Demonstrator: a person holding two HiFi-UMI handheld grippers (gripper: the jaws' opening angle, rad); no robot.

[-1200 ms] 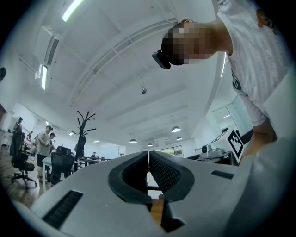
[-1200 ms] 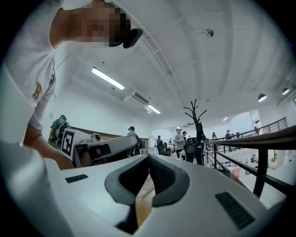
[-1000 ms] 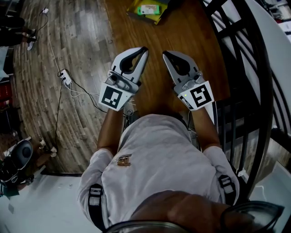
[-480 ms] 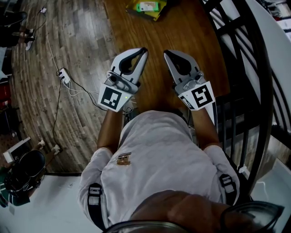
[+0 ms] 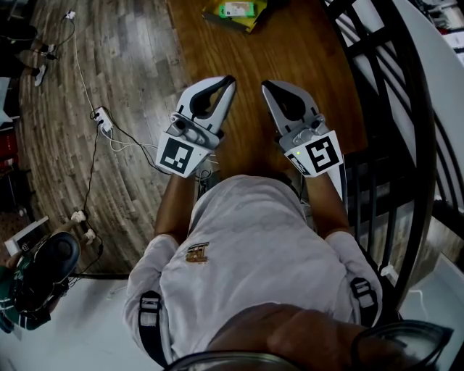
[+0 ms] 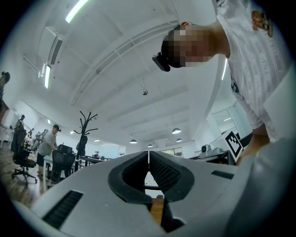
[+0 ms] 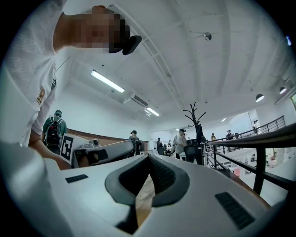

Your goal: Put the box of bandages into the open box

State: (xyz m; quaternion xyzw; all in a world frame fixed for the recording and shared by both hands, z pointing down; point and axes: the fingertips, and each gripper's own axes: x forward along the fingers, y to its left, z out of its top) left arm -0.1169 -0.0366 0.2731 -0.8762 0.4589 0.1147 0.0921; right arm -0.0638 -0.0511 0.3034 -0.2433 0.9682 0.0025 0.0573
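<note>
A small green-and-white box lies on yellow packaging at the far edge of the brown wooden table; I cannot tell whether it is the bandage box. No open box shows in any view. My left gripper and right gripper hover side by side over the table's near part, well short of the green box. Both point away from me. In the gripper views the left gripper and right gripper tilt up toward the ceiling, jaw tips together, nothing between them.
A black metal railing runs along the table's right side. On the plank floor at left lie a white cable and a power strip. Someone with dark gear is at the lower left. People, desks and a coat stand fill the room behind.
Both grippers have stayed almost still, shifting only slightly. The dark gear at the lower left has moved up and to the right along the floor.
</note>
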